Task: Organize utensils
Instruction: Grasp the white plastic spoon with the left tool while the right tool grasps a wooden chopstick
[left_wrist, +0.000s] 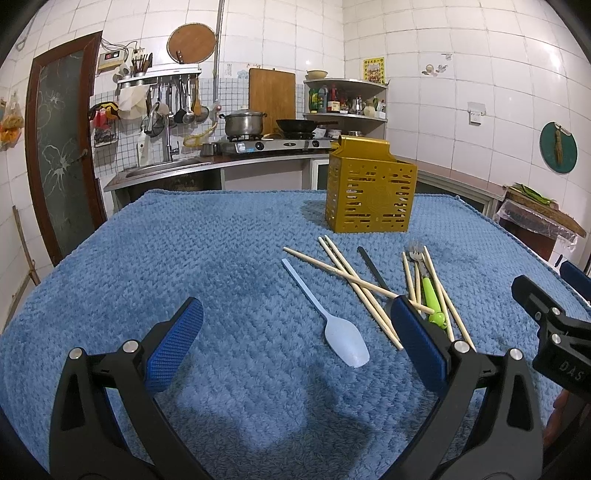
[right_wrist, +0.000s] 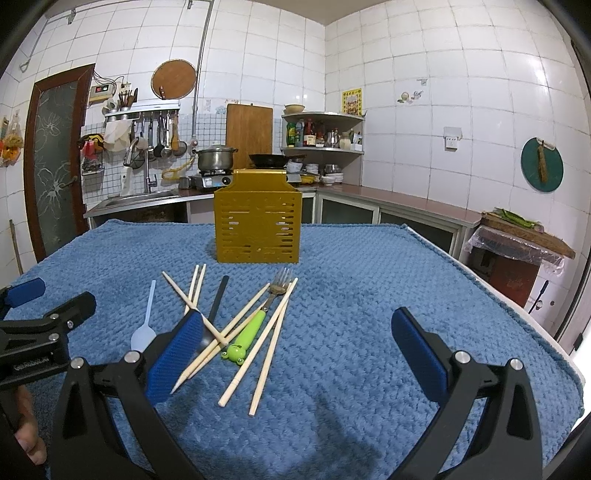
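A gold slotted utensil holder (left_wrist: 369, 192) (right_wrist: 257, 227) stands upright at the far middle of the blue towel. In front of it lie several wooden chopsticks (left_wrist: 354, 284) (right_wrist: 271, 339), a fork with a green frog handle (left_wrist: 433, 299) (right_wrist: 248, 334), a black utensil (left_wrist: 373, 271) (right_wrist: 218, 299) and a light blue spoon (left_wrist: 343, 339) (right_wrist: 142, 334). My left gripper (left_wrist: 295, 343) is open and empty, low over the towel, with the spoon between its fingers. My right gripper (right_wrist: 299, 347) is open and empty, just short of the chopstick pile.
A blue towel (left_wrist: 184, 258) (right_wrist: 369, 295) covers the table; its right edge (right_wrist: 517, 314) drops off. Behind are a sink, stove with pots (left_wrist: 245, 123) and corner shelves. A wooden block (right_wrist: 524, 236) sits at the right.
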